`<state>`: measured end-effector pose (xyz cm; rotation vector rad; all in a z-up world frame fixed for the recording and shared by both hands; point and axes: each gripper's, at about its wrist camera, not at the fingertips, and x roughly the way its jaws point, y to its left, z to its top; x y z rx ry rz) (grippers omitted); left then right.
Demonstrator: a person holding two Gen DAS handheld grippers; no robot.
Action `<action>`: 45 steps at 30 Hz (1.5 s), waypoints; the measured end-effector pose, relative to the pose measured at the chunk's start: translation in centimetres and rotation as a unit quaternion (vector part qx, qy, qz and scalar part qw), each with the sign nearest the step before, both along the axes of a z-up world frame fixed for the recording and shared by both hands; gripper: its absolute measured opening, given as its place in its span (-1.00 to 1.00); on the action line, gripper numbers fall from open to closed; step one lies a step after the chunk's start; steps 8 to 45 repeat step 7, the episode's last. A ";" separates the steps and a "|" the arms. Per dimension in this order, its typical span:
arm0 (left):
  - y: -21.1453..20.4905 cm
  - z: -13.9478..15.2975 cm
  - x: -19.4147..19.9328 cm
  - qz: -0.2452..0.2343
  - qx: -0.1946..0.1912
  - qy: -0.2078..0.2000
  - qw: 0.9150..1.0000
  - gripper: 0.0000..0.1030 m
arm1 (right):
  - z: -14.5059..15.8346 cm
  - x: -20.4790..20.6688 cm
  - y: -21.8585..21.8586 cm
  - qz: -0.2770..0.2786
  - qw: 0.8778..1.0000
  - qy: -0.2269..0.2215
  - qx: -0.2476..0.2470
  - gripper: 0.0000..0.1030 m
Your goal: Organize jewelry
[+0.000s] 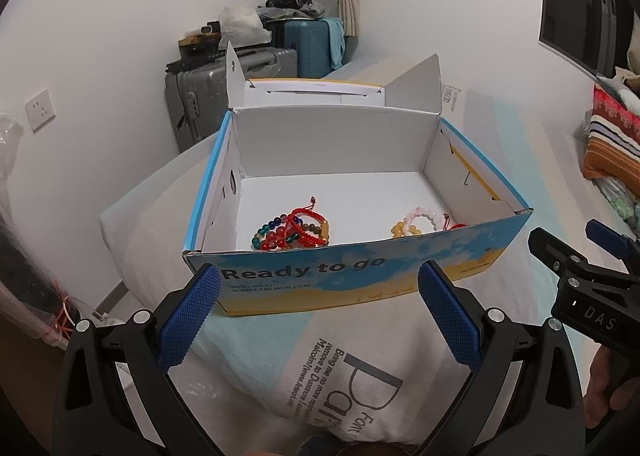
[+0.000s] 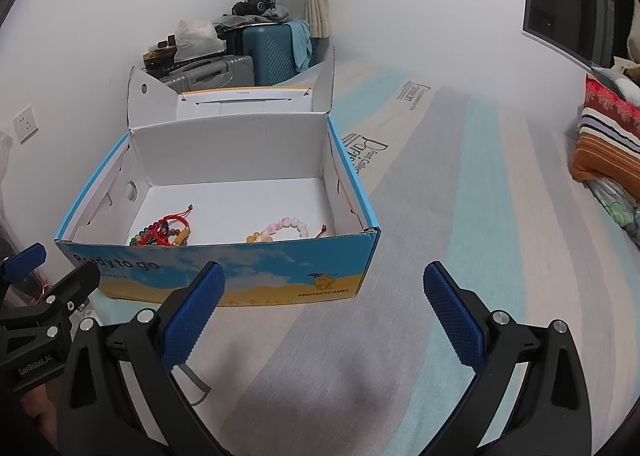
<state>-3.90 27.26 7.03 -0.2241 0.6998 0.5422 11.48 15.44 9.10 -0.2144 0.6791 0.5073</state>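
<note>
From the left wrist, the left hand-held gripper (image 1: 320, 292) gapes empty before the shoe box (image 1: 360, 276) holding tangled bracelets (image 1: 290, 234), which may snag together; from the right wrist, the right hand-held gripper (image 2: 324, 296), likewise spread, could nudge the box on the soft bed (image 2: 460, 256).

We see bed (image 2: 460, 240) w/ striped cover, pale blue, grey, cream bands, printed lettering here and there. Directly on it: open cardboard box (image 1: 344, 276), blue-and-yellow print, "Ready to go" on front wall, lid flap standing up at back (box sits near bed's left edge, by wall). Folded striped textiles (image 2: 608, 144), red/orange/white, piled at far right of bed. Rest of cover bare.
</note>
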 end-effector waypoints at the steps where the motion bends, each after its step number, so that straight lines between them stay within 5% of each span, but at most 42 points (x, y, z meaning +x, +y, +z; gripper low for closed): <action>1: 0.0 0.0 0.0 0.003 -0.001 0.003 1.000 0.89 | 0.0 0.0 0.0 -0.001 1.000 0.000 0.000 0.86; 45: 0.5 0.1 -0.2 0.010 -0.010 0.000 1.000 0.89 | 0.1 -0.1 0.1 0.001 1.000 -0.002 0.002 0.86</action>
